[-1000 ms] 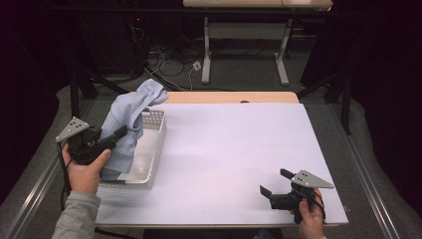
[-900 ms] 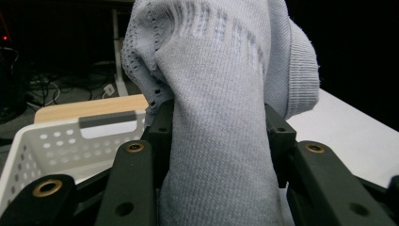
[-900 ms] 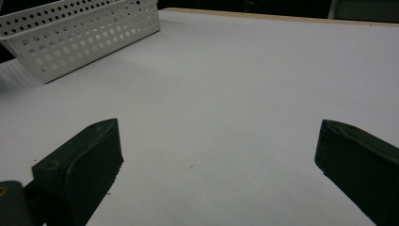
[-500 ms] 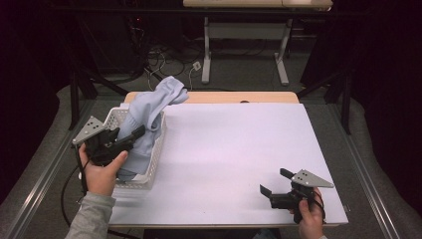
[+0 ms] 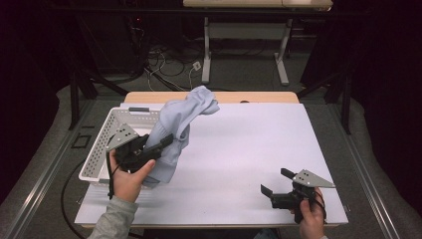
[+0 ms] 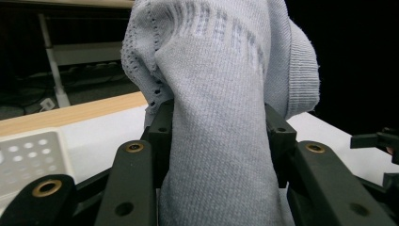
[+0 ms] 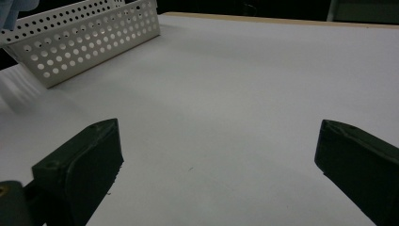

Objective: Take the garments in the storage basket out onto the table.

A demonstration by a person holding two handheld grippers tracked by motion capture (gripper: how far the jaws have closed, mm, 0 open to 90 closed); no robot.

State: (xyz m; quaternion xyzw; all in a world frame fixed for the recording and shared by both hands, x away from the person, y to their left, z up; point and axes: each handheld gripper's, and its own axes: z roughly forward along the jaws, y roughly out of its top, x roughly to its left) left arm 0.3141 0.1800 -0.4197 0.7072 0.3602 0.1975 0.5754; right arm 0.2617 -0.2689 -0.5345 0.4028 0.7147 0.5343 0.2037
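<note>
**Left gripper lifts grey knit garment beside the basket**

The left gripper [image 5: 166, 142] has its jaws clamped on a light grey knitted garment [image 5: 181, 124], and the cloth stands up in a tall bundle above the jaws, its top fold flopping toward the far side of the table. In the left gripper view the ribbed knit [image 6: 221, 117] is squeezed tight between the two black jaws, bulging out above them and hanging down below. The garment's lower end trails down to the white table [image 5: 249, 149] right at the near corner of the white perforated basket [image 5: 107, 134], which sits at the table's left edge. The left hand [image 5: 127, 177] is just in front of that basket.

Over at the near right corner, the right gripper [image 5: 272, 181] rests low on the table in the right hand [image 5: 308, 214], jaws spread wide with nothing between them. The right gripper view shows both black jaws well apart over bare white tabletop [image 7: 226, 94], the basket [image 7: 89, 37] off at the far left. The two grippers are well apart.
</note>
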